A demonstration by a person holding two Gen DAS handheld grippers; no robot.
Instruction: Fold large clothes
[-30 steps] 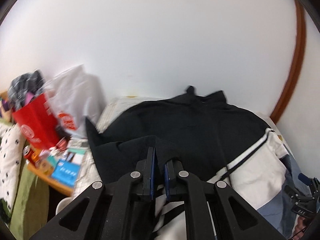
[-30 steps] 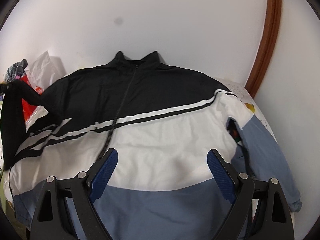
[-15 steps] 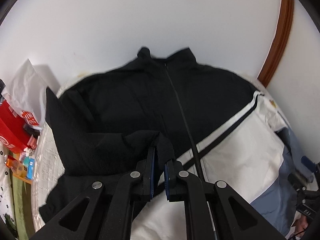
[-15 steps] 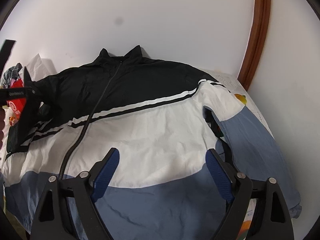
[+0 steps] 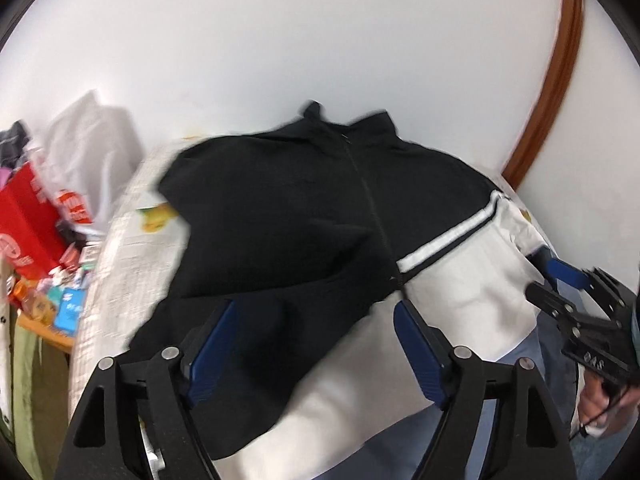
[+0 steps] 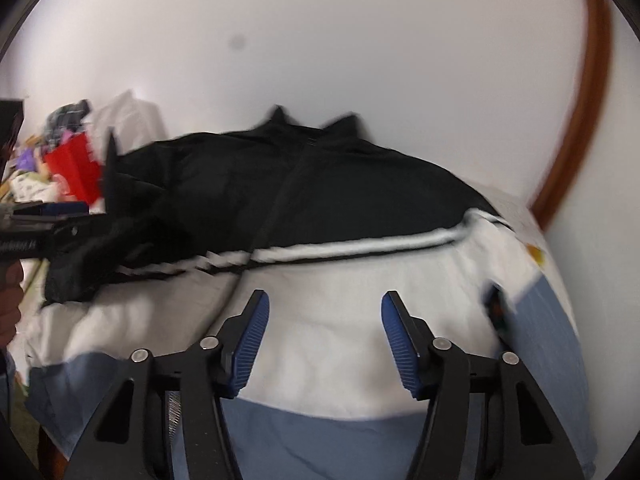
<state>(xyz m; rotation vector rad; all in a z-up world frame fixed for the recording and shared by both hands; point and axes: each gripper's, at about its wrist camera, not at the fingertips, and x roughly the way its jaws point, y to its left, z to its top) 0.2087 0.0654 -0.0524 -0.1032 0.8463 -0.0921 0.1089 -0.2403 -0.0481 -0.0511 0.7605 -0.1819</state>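
Both hand-held grippers (image 5: 314, 344) (image 6: 324, 336) agape over jacket (image 6: 360, 184)

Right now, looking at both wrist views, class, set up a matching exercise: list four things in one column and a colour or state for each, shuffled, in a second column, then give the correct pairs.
Column 1
1. left gripper
2. black, white and blue zip-up jacket
3. paper bag beside the table
4. curved wooden trim on the wall

Column 2
A. brown
B. red
C. jaws open, holding nothing
D. spread out, one black sleeve folded over its front

Pairs: 1-C, 2-D, 3-B, 4-A
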